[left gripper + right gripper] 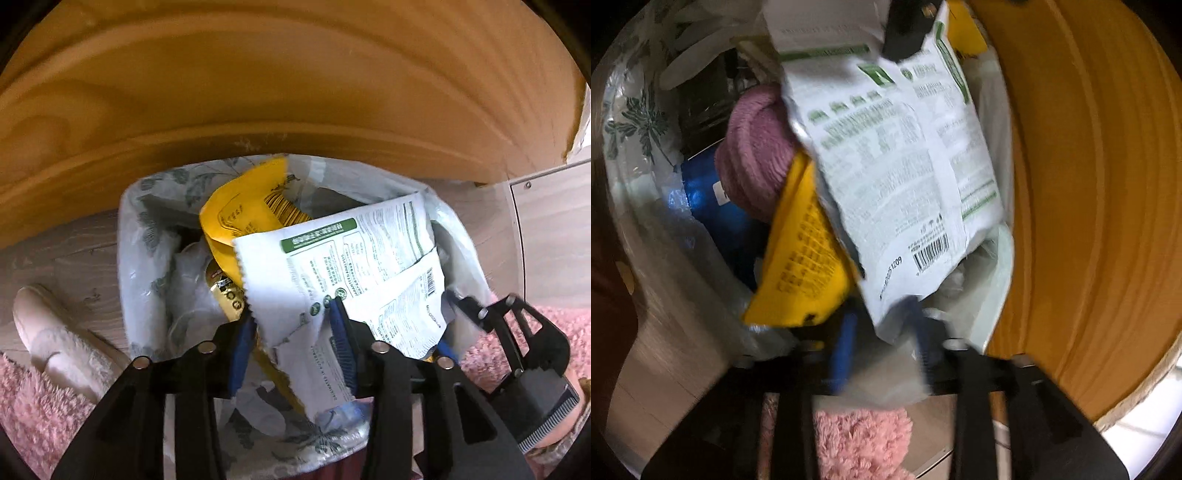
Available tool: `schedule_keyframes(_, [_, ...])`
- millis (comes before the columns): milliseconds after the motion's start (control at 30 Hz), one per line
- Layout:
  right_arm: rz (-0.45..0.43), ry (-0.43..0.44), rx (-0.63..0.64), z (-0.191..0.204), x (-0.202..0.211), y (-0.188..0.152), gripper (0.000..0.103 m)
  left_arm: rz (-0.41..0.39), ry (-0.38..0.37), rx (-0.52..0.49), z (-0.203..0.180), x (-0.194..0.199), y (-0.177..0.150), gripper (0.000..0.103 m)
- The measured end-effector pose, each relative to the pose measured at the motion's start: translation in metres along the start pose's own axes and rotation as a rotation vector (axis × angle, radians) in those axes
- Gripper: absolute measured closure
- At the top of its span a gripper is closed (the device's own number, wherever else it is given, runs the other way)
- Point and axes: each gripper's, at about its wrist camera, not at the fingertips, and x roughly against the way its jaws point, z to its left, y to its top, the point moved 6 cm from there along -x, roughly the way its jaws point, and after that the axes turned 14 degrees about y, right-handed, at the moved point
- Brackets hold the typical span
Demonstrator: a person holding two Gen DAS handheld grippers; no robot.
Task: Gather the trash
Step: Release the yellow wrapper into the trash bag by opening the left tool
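Observation:
A bin lined with a leaf-printed white bag (147, 236) stands on the floor under a wooden tabletop. A white and green printed pouch (343, 266) lies across its mouth on a yellow packet (243, 206). My left gripper (291, 325) is open, its blue-padded fingers (240, 350) astride the pouch's near corner. My right gripper (882, 332) is open over the bin, the pouch's lower edge (905, 206) between its blue fingers (846, 339); it also shows in the left wrist view (491, 317). The yellow packet (801, 254), a purple knit item (757, 155) and a blue wrapper (716, 206) lie inside.
The wooden tabletop (295, 92) overhangs the bin closely; it fills the right of the right wrist view (1089, 184). A white slipper (55, 332) lies left of the bin on the grey wood floor (74, 251). A pink shaggy rug (33, 413) lies in front.

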Motion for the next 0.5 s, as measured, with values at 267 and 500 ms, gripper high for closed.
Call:
schedule_keyframes(267, [-0.107,0.115,-0.12,-0.015,0.039,-0.012,0.029,-0.055,0.008,-0.017,0.014,0.032,-0.007,0.052])
schedule_keyframes(500, [-0.207,0.279,-0.36,-0.041,0.082,-0.009,0.016,-0.11,0.042,0.02,0.026,0.061,-0.007,0.029])
